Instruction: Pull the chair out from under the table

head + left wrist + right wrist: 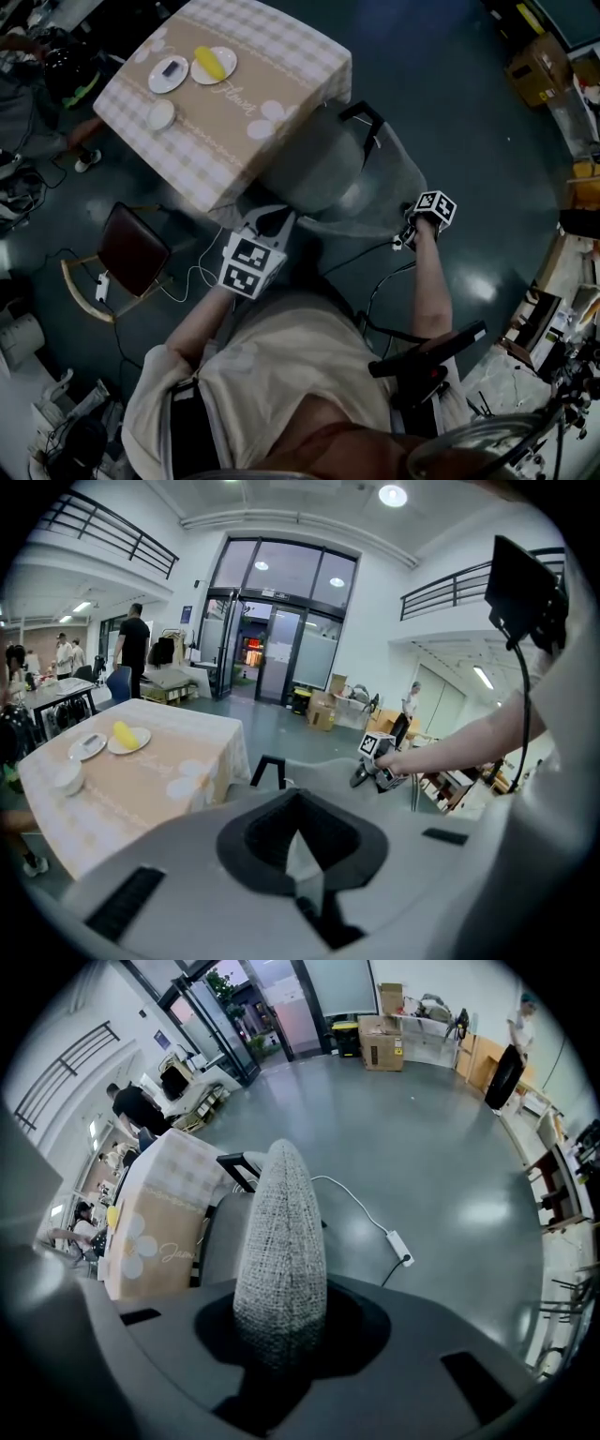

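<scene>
Chair location: the grey mesh chair (314, 167) stands at the corner of the table (281, 80). Its seat front is tucked under the hanging cloth, so I judge it not yet clear.
Left gripper: my left gripper (267, 223) is clamped on the top rim of the backrest (375, 187). The rim shows edge-on between the jaws.
Right gripper: my right gripper (409, 236) is clenched on the backrest mesh further along the same rim, pointing steeply down.
Step in hand: draw the chair back towards me.
Method: I should pull with both hands evenly and level, so the chair comes straight without swivelling or tipping.
Risk: the mesh may slip in the jaws, and a floor cable (361, 1208) lies near the path.
</scene>
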Action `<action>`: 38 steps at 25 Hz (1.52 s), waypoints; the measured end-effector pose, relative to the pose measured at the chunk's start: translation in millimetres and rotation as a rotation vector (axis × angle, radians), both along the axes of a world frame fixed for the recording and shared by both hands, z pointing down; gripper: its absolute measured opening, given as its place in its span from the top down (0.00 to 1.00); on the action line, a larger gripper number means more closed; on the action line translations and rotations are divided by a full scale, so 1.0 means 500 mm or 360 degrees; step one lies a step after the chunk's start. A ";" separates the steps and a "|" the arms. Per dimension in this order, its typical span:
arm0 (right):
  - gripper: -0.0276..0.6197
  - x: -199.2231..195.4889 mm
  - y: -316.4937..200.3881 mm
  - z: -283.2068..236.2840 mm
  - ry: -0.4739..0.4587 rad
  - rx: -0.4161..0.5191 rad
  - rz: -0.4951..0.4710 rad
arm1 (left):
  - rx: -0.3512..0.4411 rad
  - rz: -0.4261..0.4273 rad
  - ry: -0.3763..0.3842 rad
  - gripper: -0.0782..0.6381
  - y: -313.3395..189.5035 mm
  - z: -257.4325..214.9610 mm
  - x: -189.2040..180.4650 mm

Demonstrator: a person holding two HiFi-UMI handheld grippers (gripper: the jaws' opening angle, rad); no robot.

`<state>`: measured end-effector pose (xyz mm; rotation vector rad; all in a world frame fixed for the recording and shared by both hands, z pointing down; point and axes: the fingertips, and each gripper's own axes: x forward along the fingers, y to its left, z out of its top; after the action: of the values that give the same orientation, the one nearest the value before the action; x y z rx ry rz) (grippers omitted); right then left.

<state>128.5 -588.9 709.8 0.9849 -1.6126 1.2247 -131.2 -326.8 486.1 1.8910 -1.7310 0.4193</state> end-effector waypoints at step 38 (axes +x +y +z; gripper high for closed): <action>0.81 0.049 0.001 -0.014 -0.0009 -0.0028 0.0063 | -0.0026 0.0011 0.0028 0.88 0.001 -0.012 0.004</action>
<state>152.9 -588.6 702.8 1.0074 -1.5912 1.2671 -129.0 -326.2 480.2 1.8846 -1.7051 0.4168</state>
